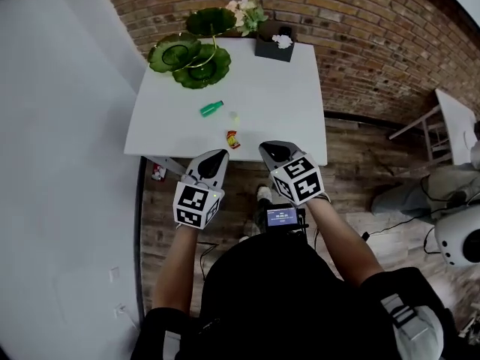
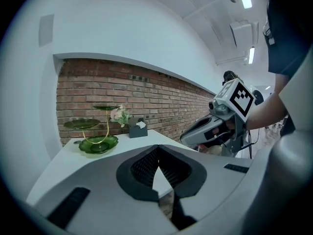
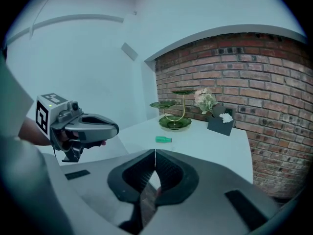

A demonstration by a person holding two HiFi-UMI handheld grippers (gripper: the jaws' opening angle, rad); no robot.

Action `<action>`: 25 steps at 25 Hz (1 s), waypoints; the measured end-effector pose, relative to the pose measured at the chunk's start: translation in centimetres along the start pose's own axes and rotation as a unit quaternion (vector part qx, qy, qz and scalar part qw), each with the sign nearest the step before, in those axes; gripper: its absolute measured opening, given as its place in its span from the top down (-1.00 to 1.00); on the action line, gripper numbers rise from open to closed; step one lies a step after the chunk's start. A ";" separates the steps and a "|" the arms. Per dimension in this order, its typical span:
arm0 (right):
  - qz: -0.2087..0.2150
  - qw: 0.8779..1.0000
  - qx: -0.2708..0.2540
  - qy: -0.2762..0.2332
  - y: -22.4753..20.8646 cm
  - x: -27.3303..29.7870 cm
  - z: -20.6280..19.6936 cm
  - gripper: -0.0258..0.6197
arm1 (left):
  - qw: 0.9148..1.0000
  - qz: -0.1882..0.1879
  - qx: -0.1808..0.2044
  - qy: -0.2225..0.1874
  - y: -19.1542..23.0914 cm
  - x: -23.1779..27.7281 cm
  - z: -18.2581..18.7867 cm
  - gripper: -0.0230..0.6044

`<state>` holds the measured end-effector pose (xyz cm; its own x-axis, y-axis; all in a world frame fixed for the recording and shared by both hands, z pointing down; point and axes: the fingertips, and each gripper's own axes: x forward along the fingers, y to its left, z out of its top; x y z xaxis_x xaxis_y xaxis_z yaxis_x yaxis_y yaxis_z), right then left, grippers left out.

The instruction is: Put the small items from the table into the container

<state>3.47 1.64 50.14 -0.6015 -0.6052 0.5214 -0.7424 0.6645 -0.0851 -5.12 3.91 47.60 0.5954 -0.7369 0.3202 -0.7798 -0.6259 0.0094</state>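
Three small items lie on the white table (image 1: 285, 111): a green bottle (image 1: 211, 109) on its side, a small pale item (image 1: 234, 116) just right of it, and a red-and-yellow packet (image 1: 233, 139) near the front edge. The bottle (image 3: 164, 139) also shows in the right gripper view. My left gripper (image 1: 217, 154) hovers at the table's front edge, just left of the packet, shut and empty (image 2: 157, 151). Beside it, right of the packet, my right gripper (image 1: 271, 148) is also shut with nothing in it (image 3: 155, 152).
A green tiered dish (image 1: 189, 55) stands at the table's back left. A dark box (image 1: 273, 47) with white contents and some flowers (image 1: 247, 12) sit at the back by the brick wall (image 1: 360, 28). White furniture (image 1: 454, 126) stands at the right.
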 end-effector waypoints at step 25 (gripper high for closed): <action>0.090 0.996 0.001 0.025 -10.6 12.8 6.5 0.87 | 0.995 0.080 -0.060 0.025 11.4 11.9 2.5 0.90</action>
<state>1.75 -15.98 52.17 -0.7089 -0.4536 0.5401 -0.6246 0.7593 -0.1822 -6.47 -12.63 49.17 0.4544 -0.8091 0.3726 -0.8827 -0.4653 0.0661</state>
